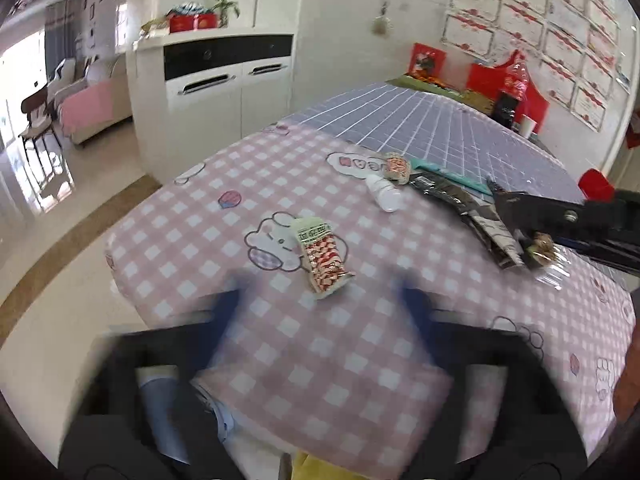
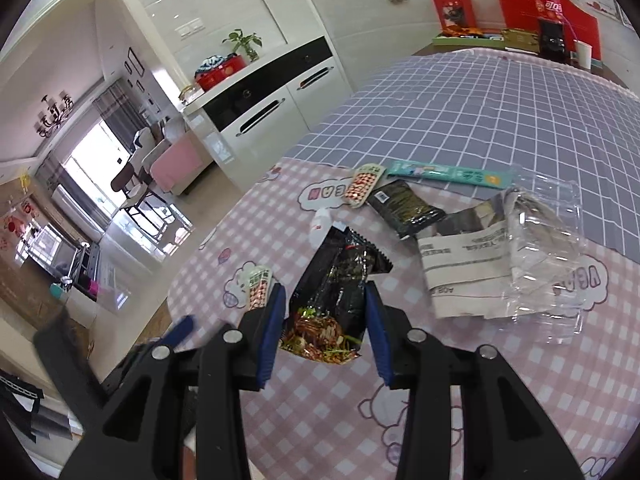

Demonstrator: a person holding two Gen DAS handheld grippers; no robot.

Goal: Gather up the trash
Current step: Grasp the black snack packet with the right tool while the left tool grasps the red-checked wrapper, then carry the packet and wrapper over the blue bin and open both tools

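Right wrist view: right gripper [image 2: 325, 320] clamps a black snack bag [image 2: 336, 280]. Left gripper [image 1: 320, 304] gapes empty. Wrappers [image 2: 364, 184] remain at twelve o'clock on the worktop [image 2: 320, 400].

Left gripper [image 1: 320, 304] fingers [image 1: 228, 312] motion-blurred, outlines smeared. Black snack packet [image 2: 336, 280] lower sides hidden behind right gripper [image 2: 325, 316] pads. Small white bottle [image 2: 320, 226] partly hidden behind packet. Wrapper print unreadable.
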